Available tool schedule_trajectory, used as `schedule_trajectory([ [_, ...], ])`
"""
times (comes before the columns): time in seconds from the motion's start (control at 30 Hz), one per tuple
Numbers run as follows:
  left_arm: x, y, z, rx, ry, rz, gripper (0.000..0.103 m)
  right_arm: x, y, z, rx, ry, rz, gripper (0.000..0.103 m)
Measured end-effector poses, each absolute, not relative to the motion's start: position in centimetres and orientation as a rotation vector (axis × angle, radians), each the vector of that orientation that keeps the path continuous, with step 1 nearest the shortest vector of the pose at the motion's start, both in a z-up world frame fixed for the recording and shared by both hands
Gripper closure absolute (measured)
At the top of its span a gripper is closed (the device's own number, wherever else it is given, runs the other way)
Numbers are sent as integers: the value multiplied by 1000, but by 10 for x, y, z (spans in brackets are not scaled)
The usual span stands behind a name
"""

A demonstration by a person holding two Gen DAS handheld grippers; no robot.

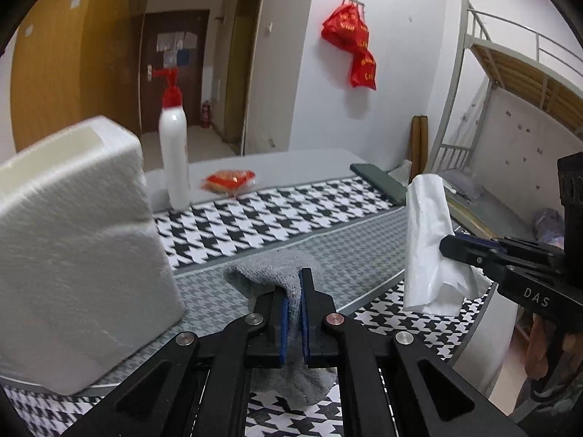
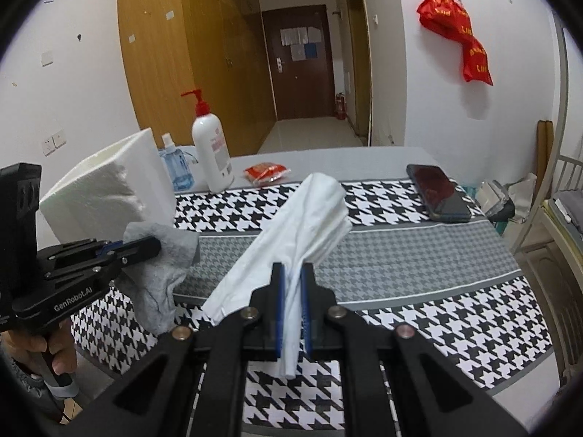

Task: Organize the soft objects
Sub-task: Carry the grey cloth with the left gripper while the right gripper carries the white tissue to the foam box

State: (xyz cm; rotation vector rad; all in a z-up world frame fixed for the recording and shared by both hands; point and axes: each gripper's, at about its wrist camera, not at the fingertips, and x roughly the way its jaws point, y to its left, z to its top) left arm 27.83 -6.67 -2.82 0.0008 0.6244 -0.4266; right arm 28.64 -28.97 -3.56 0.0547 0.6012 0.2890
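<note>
My left gripper is shut on a grey cloth, which hangs in folds above the houndstooth tablecloth. In the right wrist view the same grey cloth droops from that left gripper at the left. My right gripper is shut on a white cloth that stands up and trails off to both sides of the blue pads. The left wrist view shows this white cloth hanging from the right gripper, off the table.
A white block of paper towels stands close on the left. Behind it are a white pump bottle with a red top, a small blue spray bottle and a red snack packet. A dark phone lies at the right.
</note>
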Motion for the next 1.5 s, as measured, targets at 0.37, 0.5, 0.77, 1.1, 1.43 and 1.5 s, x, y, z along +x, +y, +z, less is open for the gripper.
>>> schedule_trajectory([
  [0.37, 249, -59, 8, 46, 491, -362, 98, 258, -276, -5, 44, 501, 345, 92],
  [0.5, 231, -53, 19, 60, 444, -331, 98, 244, -266, 5, 30, 463, 378, 92],
  [0.77, 198, -36, 33, 56, 374, -262, 98, 214, -244, 19, 4, 398, 457, 92],
  [1.1, 151, -3, 35, 35, 313, -142, 98, 185, -211, 22, -43, 340, 570, 92],
  [1.43, 123, 24, 32, 12, 287, -48, 98, 176, -188, 21, -67, 314, 663, 92],
  [1.5, 120, 27, 32, 14, 282, -34, 98, 175, -183, 21, -72, 314, 680, 92],
])
